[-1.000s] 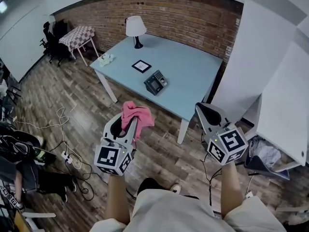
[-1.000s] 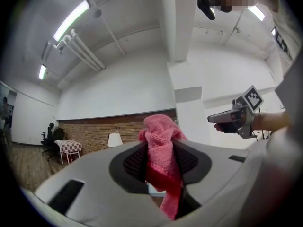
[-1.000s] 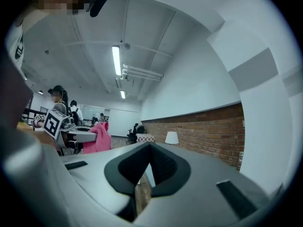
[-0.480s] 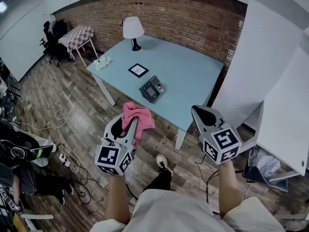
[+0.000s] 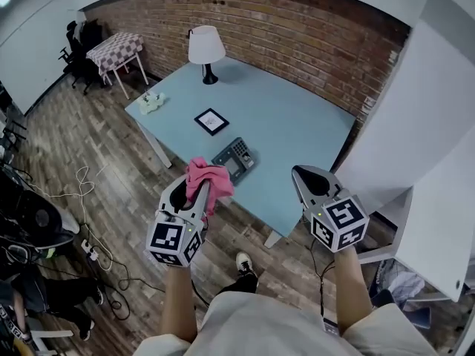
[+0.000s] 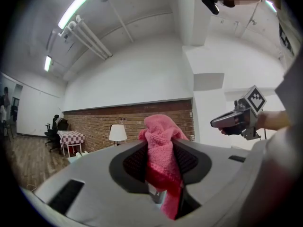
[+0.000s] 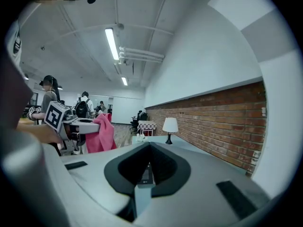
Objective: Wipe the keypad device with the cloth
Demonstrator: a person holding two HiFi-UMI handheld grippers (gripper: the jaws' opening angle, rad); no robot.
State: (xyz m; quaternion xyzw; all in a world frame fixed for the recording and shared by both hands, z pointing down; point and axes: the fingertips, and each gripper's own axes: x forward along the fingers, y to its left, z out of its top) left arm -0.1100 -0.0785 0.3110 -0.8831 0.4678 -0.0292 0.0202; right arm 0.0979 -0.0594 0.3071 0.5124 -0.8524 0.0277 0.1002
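at the left, the left gripper point(image 5: 191, 193) is clamped on the pink cloth point(image 5: 208, 176). its own view shows the fabric pinched between the two pads, a bunch standing above the jaws and a tail hanging below. that loose bunch at the tip looks like the part meant to do the wiping, so the grip low on the cloth makes sense. the gripper hangs in the air over the floor, just short of the near edge of the tabletop point(image 5: 297, 136), with the cloth not touching anything.

on the tabletop, a small pale object point(image 5: 151, 102) lies at the left corner, a lamp point(image 5: 206, 47) stands toward the far edge, and a dark-framed square point(image 5: 211, 121) lies flat toward the middle. the keypad point(image 5: 236, 159) lies close to the near edge, just beyond the cloth in the head view, screen and keys facing up and untouched. it is within easy reach from where the person stands.

at the right, the right gripper point(image 5: 306, 178) has its jaws together with nothing between them. it is held off the near edge at about the same height as the other, probably ready to steady the keypad. wiping has not begun; the likely next move is carrying the cloth forward and down onto the keys.
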